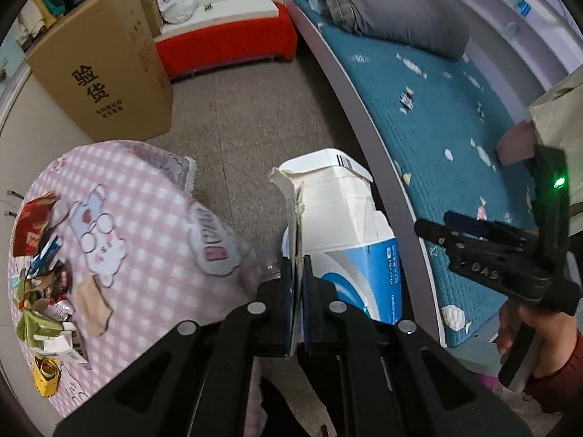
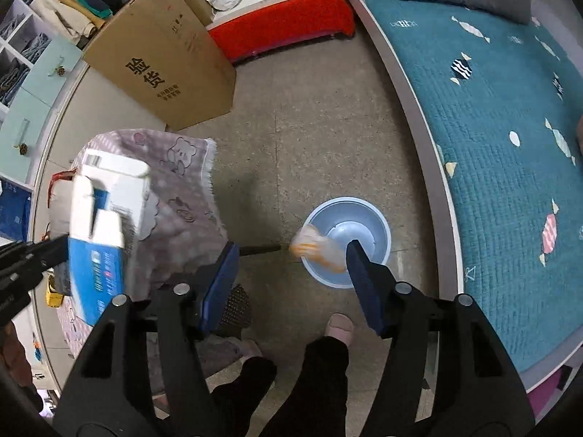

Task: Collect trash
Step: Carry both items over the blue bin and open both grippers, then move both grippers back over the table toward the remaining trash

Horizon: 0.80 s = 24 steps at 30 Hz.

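My left gripper [image 1: 298, 267] is shut on the torn edge of a white and blue cardboard carton [image 1: 339, 218], which it holds up over the floor between the table and the bed. From the right wrist the same carton [image 2: 105, 211] shows at the left, blurred. My right gripper [image 2: 291, 245] stands open above a light blue bin [image 2: 382, 225] on the floor. A blurred clear and orange wrapper [image 2: 317, 249] hangs loose between its fingers, over the bin's near rim. Seen from the left wrist, the right gripper [image 1: 448, 227] is at the right in a person's hand.
A small table under a pink checked cloth [image 1: 145, 200] carries a pile of wrappers and scraps [image 1: 43, 273] at its left edge. A tall cardboard box [image 1: 105, 69] leans at the back, by a red bench [image 1: 226, 43]. A teal-covered bed [image 1: 437, 109] runs along the right. A slippered foot [image 2: 340, 326] stands near the bin.
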Tool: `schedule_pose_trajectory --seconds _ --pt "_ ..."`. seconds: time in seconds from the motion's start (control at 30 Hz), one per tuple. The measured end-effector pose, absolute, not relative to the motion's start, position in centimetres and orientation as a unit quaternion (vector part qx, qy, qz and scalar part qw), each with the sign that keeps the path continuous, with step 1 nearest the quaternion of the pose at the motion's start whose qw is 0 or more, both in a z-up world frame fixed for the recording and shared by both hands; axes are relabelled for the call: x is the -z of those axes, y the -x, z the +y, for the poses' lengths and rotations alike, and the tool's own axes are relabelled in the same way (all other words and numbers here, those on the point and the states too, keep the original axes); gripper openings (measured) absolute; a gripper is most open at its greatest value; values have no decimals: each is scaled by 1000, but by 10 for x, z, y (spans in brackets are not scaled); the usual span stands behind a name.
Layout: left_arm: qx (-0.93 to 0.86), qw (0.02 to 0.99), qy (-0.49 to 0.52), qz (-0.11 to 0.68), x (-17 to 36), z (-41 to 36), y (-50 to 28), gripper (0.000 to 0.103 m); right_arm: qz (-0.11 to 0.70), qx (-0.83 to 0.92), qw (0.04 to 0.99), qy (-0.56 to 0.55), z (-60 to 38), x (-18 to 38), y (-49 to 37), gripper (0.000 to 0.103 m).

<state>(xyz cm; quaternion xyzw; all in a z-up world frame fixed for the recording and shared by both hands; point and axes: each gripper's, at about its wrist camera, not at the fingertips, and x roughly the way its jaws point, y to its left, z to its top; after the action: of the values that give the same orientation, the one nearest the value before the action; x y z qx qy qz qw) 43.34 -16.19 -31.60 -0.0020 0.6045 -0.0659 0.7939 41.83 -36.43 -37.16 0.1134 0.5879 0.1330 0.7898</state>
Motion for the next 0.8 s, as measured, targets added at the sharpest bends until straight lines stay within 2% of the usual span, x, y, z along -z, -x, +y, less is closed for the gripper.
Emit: schedule_pose_trajectory --seconds 0.3,0.6,0.67,0.73,0.8 --pt "81 776 -27 625 335 -202 -455 5 560 -113 813 -114 -398 350 -415 67" --pt "107 772 -53 625 336 -246 -473 9 527 -79 833 -146 -429 328 -413 68" --pt "118 772 -48 623 334 -254 -477 19 519 -72 837 -157 -437 323 -413 69" --pt "112 776 -49 619 331 -260 -480 67 514 -68 840 -162 -440 321 -412 70" --pt "105 785 -53 609 327 -262 -480 71 513 -66 840 -162 -443 320 -412 70"
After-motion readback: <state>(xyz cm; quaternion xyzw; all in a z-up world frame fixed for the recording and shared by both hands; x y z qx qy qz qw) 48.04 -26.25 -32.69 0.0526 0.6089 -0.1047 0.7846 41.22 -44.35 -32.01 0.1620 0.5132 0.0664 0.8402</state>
